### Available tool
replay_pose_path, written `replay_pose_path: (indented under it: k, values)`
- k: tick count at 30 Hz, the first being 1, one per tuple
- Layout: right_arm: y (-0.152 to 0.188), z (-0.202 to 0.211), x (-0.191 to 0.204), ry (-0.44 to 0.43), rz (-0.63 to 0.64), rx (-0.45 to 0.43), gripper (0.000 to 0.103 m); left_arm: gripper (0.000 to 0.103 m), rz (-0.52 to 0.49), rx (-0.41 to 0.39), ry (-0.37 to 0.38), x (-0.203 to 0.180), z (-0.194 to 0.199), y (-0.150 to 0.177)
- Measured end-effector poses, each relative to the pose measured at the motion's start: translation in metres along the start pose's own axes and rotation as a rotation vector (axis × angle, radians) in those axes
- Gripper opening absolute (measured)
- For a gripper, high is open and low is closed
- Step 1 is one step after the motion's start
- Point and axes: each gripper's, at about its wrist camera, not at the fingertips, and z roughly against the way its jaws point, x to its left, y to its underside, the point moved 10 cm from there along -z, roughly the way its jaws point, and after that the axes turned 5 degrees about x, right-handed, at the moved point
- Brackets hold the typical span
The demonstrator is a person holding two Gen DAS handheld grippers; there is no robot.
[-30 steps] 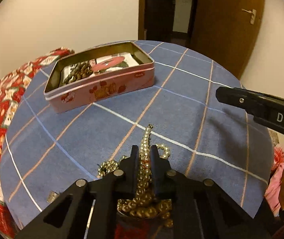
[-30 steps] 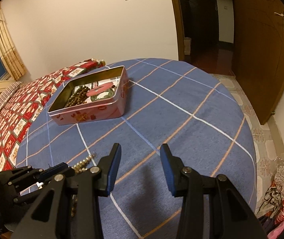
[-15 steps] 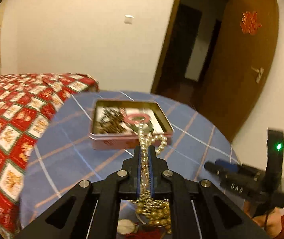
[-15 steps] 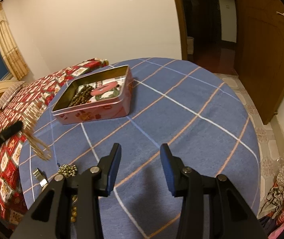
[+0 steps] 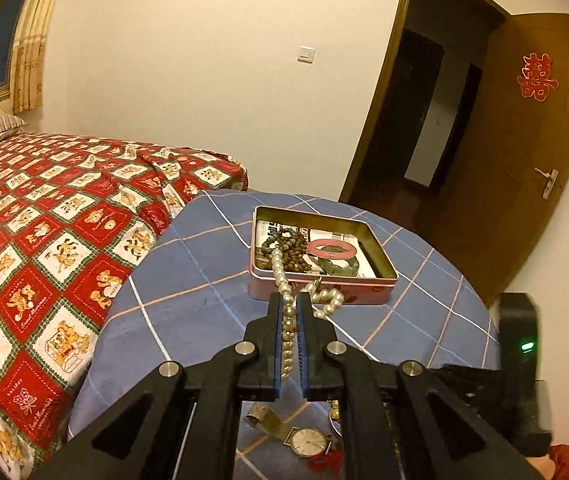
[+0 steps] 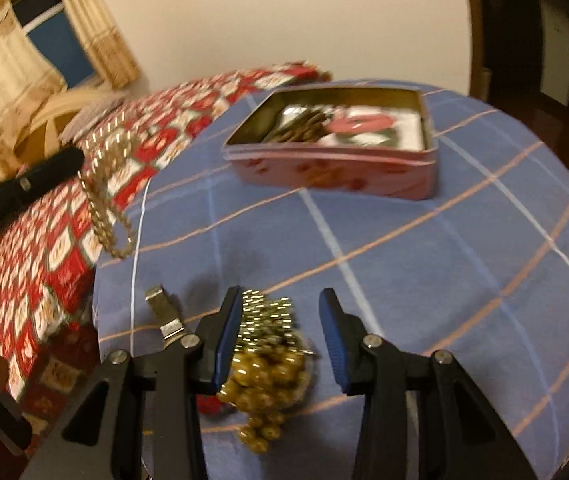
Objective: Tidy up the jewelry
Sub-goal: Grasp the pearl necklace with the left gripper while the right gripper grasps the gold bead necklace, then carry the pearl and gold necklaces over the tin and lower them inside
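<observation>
My left gripper (image 5: 289, 305) is shut on a pearl necklace (image 5: 282, 276), which hangs from the jaws above the blue checked table (image 5: 204, 300). Just beyond it sits the open pink tin (image 5: 364, 300), holding a pink bangle (image 5: 332, 249) and brown beads (image 5: 294, 256). In the right wrist view, which is blurred, the necklace (image 6: 104, 208) dangles at the left, clear of the table. My right gripper (image 6: 281, 294) is open, low over a heap of gold beads (image 6: 264, 376) that shows between its fingers without being pressed. The tin (image 6: 336, 176) lies farther back.
A gold wristwatch (image 5: 309, 442) lies on the table near its front edge; its metal strap (image 6: 164, 316) is left of the right gripper. A bed with a red patterned cover (image 5: 44, 220) borders the table's left side. A wooden door (image 5: 524, 160) stands at the back right.
The left gripper has lifted the pearl necklace off the table and swung to face the tin. The right gripper has moved left and down over the gold bead heap.
</observation>
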Motion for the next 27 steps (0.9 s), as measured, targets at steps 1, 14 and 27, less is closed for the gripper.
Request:
replay_pose_path:
  k: [1, 14, 27]
  values:
    - [0.0, -0.007, 0.005, -0.005, 0.012, 0.015, 0.043, 0.005, 0.003, -0.002, -0.001, 0.001, 0.0, 0.0]
    - [-0.001, -0.013, -0.003, -0.035, -0.011, 0.032, 0.016, 0.005, 0.01, 0.008, -0.005, 0.006, -0.007, 0.002]
    - [-0.046, 0.05, -0.029, -0.1, -0.135, -0.162, 0.016, 0.005, 0.0, 0.013, 0.017, -0.009, -0.021, -0.003]
